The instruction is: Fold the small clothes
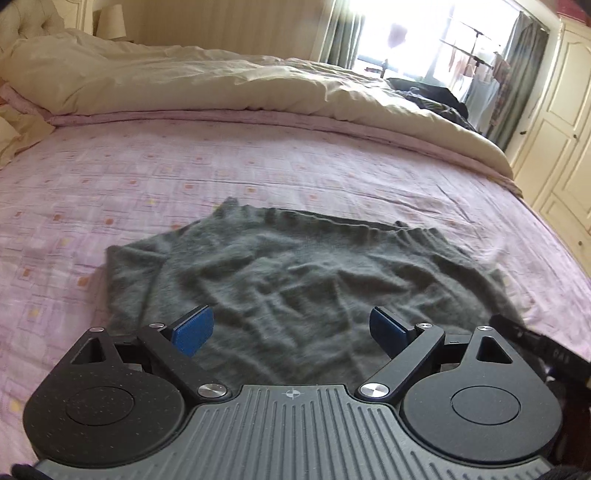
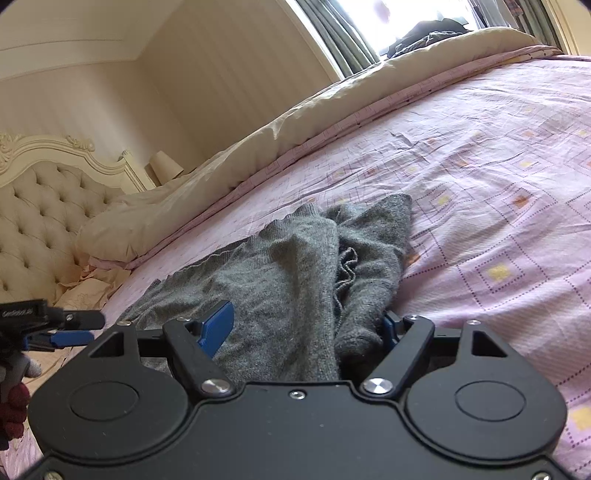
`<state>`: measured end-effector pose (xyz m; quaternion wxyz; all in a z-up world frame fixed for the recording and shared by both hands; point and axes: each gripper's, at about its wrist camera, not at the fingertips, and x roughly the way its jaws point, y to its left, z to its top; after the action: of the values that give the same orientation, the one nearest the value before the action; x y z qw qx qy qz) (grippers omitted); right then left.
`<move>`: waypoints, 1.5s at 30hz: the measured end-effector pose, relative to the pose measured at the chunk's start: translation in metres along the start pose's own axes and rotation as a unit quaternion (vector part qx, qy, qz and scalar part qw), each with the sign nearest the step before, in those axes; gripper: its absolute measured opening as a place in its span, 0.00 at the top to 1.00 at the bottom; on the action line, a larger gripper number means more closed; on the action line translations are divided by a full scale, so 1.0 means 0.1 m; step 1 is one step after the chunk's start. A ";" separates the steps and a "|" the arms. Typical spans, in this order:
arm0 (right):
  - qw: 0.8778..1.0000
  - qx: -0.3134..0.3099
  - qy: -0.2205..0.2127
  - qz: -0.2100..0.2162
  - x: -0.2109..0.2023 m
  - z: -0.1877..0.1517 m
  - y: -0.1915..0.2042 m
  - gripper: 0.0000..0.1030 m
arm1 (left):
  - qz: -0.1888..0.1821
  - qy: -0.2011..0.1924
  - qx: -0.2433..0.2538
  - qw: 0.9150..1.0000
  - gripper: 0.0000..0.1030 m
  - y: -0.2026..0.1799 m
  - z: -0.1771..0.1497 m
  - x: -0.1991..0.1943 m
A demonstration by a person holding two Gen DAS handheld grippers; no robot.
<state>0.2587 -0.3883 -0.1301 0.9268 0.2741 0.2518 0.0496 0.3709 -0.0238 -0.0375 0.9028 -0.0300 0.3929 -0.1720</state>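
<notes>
Left wrist view showed my left tongs (image 1: 291,330) wide open, empty, over the sweater (image 1: 295,280) spread on the bed (image 1: 258,166). My right tongs (image 2: 306,328) gaped around its bunched edge, seemingly to lift a fold, though one pad sat hidden.

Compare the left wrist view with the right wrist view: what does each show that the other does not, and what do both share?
Only the left wrist view shows the cream wardrobe doors and the open left hand-held gripper from behind.

Only the right wrist view shows the tufted headboard and the open right hand-held gripper, with cloth bunched between its fingers.

Both show the grey sweater on the pink patterned bedsheet, the cream duvet and the window.
</notes>
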 end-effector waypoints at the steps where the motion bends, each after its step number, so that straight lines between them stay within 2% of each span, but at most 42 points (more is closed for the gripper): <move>1: 1.000 0.000 0.000 0.000 0.00 0.00 0.01 0.23 | 0.006 0.009 0.002 1.000 0.11 -0.09 0.06 0.10; 5: 1.000 0.002 0.000 0.002 -0.01 0.00 -0.01 0.23 | 0.025 0.047 -0.001 0.999 0.11 -0.29 0.16 0.51; 8: 1.000 0.006 -0.001 0.006 -0.03 0.00 -0.04 0.23 | 0.059 0.090 0.010 0.994 0.11 -0.33 0.09 0.80; 11: 1.000 0.009 0.000 0.009 -0.03 0.00 -0.07 0.23 | 0.084 0.081 0.060 0.991 0.07 -0.43 -0.02 0.87; 19: 0.999 0.024 0.025 0.014 -0.01 0.08 -0.08 0.24 | 0.087 0.080 0.055 0.991 0.00 -0.40 -0.06 0.93; 20: 0.999 0.025 0.033 0.012 0.00 0.10 -0.08 0.27 | 0.089 0.078 0.055 0.991 0.00 -0.41 -0.06 0.92; 21: 0.998 0.028 0.047 0.010 0.01 0.14 -0.08 0.41 | 0.091 0.076 0.055 0.991 0.00 -0.44 -0.04 0.92; 22: 0.997 0.036 0.067 0.005 0.03 0.17 -0.10 0.63 | 0.092 0.075 0.056 0.991 0.00 -0.44 -0.05 0.93; 24: 0.993 0.064 0.094 0.005 0.06 0.24 -0.18 0.71 | 0.091 0.075 0.055 0.992 0.00 -0.43 -0.04 0.93; 26: 0.992 0.056 0.113 0.000 0.07 0.31 -0.14 0.74 | 0.089 0.076 0.057 0.992 0.00 -0.42 -0.04 0.94; 31: 0.990 0.002 0.133 -0.053 0.10 0.50 0.23 0.74 | 0.081 0.073 0.055 0.992 0.00 -0.40 -0.01 0.90; 33: 0.988 -0.018 0.140 -0.070 0.11 0.59 0.38 0.74 | 0.067 0.077 0.049 0.993 0.04 -0.35 0.03 0.81; 34: 0.986 -0.028 0.143 -0.078 0.12 0.63 0.48 0.74 | 0.058 0.077 0.041 0.994 0.14 -0.31 0.05 0.73; 36: 0.984 -0.041 0.147 -0.086 0.14 0.71 0.66 0.74 | 0.045 0.072 0.018 0.996 0.15 -0.19 0.06 0.51; 38: 0.984 -0.057 0.148 -0.086 0.14 0.77 0.85 0.74 | 0.032 0.056 0.003 0.998 0.15 -0.03 0.03 0.26; 42: 0.982 -0.101 0.146 -0.061 0.26 0.85 1.42 0.75 | 0.043 0.031 0.003 0.999 0.14 0.37 -0.18 -0.18; 45: 0.978 -0.140 0.150 -0.033 0.45 0.80 1.93 0.75 | 0.045 0.022 -0.021 0.999 0.14 0.70 -0.39 -0.44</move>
<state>0.3459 -0.2539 0.0106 0.9087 0.1229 0.3876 0.0944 0.3351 0.0593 -0.0473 0.9000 -0.0278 0.4172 -0.1234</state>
